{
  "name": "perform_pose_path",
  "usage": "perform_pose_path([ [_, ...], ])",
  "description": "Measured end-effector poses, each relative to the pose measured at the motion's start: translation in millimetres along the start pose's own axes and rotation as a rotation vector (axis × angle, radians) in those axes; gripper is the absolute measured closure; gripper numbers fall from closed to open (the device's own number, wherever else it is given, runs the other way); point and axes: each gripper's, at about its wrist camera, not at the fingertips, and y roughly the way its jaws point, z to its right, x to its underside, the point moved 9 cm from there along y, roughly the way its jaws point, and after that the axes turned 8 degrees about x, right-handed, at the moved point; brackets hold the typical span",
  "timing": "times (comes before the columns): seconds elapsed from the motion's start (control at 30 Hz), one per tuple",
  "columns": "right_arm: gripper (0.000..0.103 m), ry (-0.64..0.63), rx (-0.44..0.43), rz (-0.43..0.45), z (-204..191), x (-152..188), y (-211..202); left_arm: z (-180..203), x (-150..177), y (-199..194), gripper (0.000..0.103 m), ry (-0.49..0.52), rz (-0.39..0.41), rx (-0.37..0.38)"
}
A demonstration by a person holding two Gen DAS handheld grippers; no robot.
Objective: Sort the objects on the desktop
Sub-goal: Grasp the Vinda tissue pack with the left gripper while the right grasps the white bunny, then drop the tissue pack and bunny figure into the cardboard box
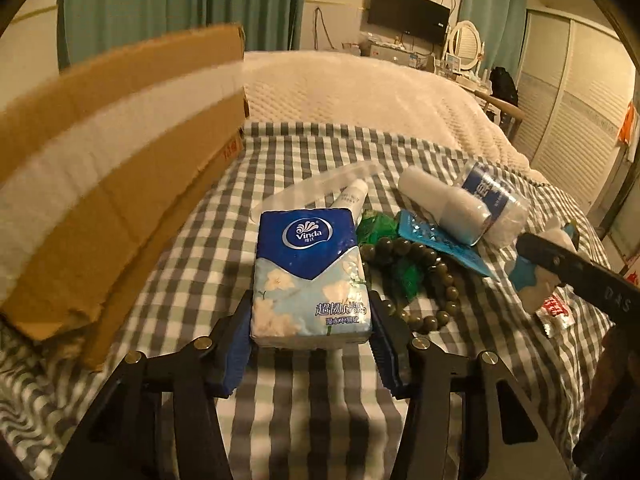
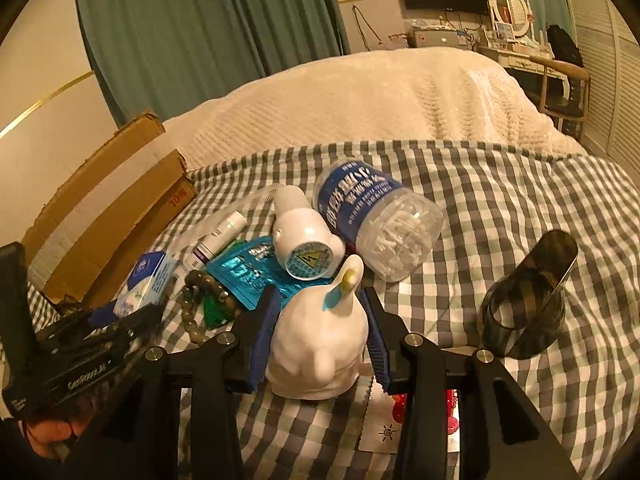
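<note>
Gripping a tissue pack (image 1: 310,276) by its two long sides, the left gripper (image 1: 312,344) has its blue fingers (image 1: 236,356) pressed against the wrapper, and the pack looks lifted just clear of the checked bed cover (image 1: 312,420). The right gripper (image 2: 318,344) has its fingers (image 2: 260,340) clamped on a white figurine (image 2: 320,344) with a blue and yellow tuft, which stands on the cover near the bed's front edge. Just behind the pack lies the pile: a green bead bracelet (image 1: 420,276), a crumpled green wrapper (image 1: 400,276), a teal foil sachet (image 1: 444,244), a small white tube (image 1: 352,194), a white night-light (image 2: 306,236) on its side and a plastic bottle (image 2: 376,220) with a blue label, touching the night-light. A red and white sachet (image 1: 554,314) lies beside the figurine. Well apart, toward the bed's right edge, a dark patterned tape roll (image 2: 528,312) stands alone. A cardboard box (image 1: 100,200) rests along the left edge, and a cream blanket (image 2: 380,96) covers the far half of the bed.
</note>
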Motion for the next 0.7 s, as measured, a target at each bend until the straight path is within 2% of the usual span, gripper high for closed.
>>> perform_pose_path([
  [0.2,0.063,-0.048,0.009,0.049,-15,-10,-23,14,-10,-35,0.049,0.083,0.084,-0.025],
  [0.4,0.063,-0.06,0.009,0.012,-25,-4,-69,11,-33,-65,0.049,0.031,0.163,0.002],
  [0.47,0.063,-0.063,0.002,0.005,-32,-13,-87,5,-47,-83,0.049,0.015,0.204,-0.001],
  [0.53,0.063,-0.084,0.011,0.035,-43,-29,-106,-6,-63,-107,0.049,-0.005,0.256,-0.016],
  [0.63,0.063,-0.121,-0.018,0.09,-80,-63,-132,-27,-87,-139,0.049,-0.044,0.314,-0.045],
  [0.7,0.063,-0.153,-0.063,0.112,-118,-87,-144,-46,-97,-158,0.049,-0.062,0.336,-0.066],
])
